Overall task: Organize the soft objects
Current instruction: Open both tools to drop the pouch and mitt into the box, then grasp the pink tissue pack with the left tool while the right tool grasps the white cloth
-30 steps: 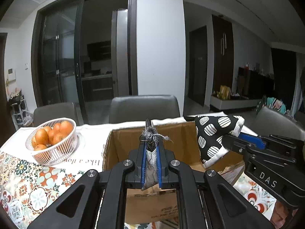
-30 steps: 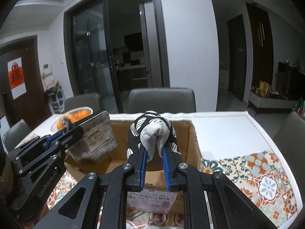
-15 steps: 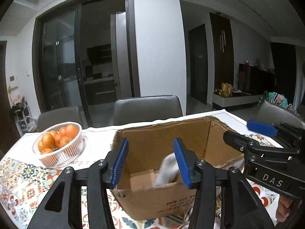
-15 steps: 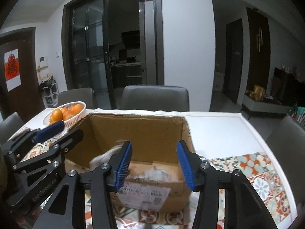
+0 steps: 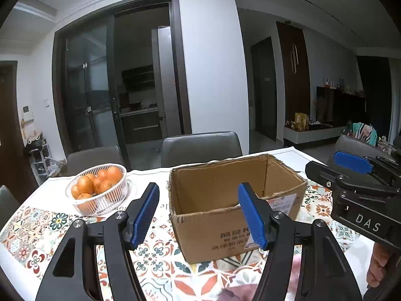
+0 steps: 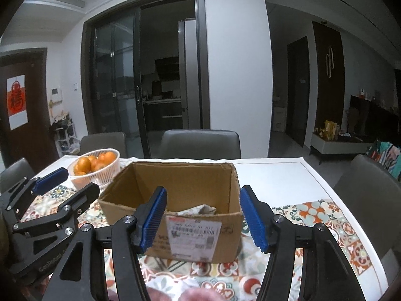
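An open cardboard box (image 5: 233, 208) stands on the patterned tablecloth; it also shows in the right wrist view (image 6: 175, 198). A pale cloth (image 6: 200, 209) lies inside it. My left gripper (image 5: 200, 215) is open and empty, held in front of the box's near wall. My right gripper (image 6: 203, 217) is open and empty, also in front of the box. A pink soft thing (image 5: 240, 292) lies on the table at the bottom edge, and shows blurred in the right wrist view (image 6: 175, 294). Each gripper sees the other at its side.
A white basket of oranges (image 5: 99, 192) stands left of the box, also seen in the right wrist view (image 6: 96, 166). Grey chairs (image 5: 200, 148) line the table's far side. The table's right edge (image 6: 351, 215) is near a chair.
Both grippers opened and let their cloth items drop into the box. Both have since pulled back and away from the box.
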{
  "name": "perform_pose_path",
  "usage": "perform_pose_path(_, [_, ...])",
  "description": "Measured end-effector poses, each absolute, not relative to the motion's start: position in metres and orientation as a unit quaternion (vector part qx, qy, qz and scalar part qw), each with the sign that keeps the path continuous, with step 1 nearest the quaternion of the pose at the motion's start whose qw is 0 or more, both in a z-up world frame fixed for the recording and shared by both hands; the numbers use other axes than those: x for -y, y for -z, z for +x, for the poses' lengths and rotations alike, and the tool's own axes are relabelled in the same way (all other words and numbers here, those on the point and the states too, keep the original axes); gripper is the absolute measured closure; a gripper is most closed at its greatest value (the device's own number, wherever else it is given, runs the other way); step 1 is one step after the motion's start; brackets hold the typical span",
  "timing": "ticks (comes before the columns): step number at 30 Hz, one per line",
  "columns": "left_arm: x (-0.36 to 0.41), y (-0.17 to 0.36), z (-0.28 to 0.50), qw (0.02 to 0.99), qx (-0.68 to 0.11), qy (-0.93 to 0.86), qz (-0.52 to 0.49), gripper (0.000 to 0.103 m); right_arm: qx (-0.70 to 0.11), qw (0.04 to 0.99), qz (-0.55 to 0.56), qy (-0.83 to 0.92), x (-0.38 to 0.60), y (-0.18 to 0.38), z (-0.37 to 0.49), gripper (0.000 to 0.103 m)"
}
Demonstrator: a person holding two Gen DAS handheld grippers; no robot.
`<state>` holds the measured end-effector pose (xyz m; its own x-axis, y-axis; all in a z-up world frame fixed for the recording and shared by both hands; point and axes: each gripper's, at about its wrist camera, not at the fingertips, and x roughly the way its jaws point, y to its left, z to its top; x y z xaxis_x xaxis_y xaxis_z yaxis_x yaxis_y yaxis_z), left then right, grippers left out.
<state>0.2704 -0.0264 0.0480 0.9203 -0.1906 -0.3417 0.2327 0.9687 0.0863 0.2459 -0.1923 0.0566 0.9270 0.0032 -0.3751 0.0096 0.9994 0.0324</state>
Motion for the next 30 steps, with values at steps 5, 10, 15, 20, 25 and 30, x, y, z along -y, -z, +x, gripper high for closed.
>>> perform_pose_path(5, [0.022,-0.052,0.245,0.978,-0.166,0.107,0.065,0.037,-0.186,0.982,0.026,0.0,0.189,-0.062,0.226,0.041])
perform_pose_path(10, [0.017,-0.049,0.221,0.978,-0.168,0.103,0.062,0.035,-0.18,0.983,0.03,0.004,0.191,-0.062,0.204,0.041])
perform_pose_path(15, [0.013,-0.043,0.197,0.979,-0.168,0.096,0.064,0.035,-0.174,0.984,0.028,0.01,0.191,-0.061,0.183,0.041])
perform_pose_path(20, [0.01,-0.04,0.174,0.98,-0.163,0.093,0.068,0.033,-0.169,0.985,0.027,0.014,0.192,-0.057,0.162,0.041])
perform_pose_path(25, [0.006,-0.032,0.156,0.98,-0.166,0.088,0.068,0.032,-0.176,0.984,0.026,0.01,0.188,-0.049,0.146,0.041])
perform_pose_path(30, [0.002,-0.022,0.143,0.978,-0.176,0.09,0.068,0.032,-0.185,0.982,0.026,0.008,0.182,-0.037,0.131,0.041])
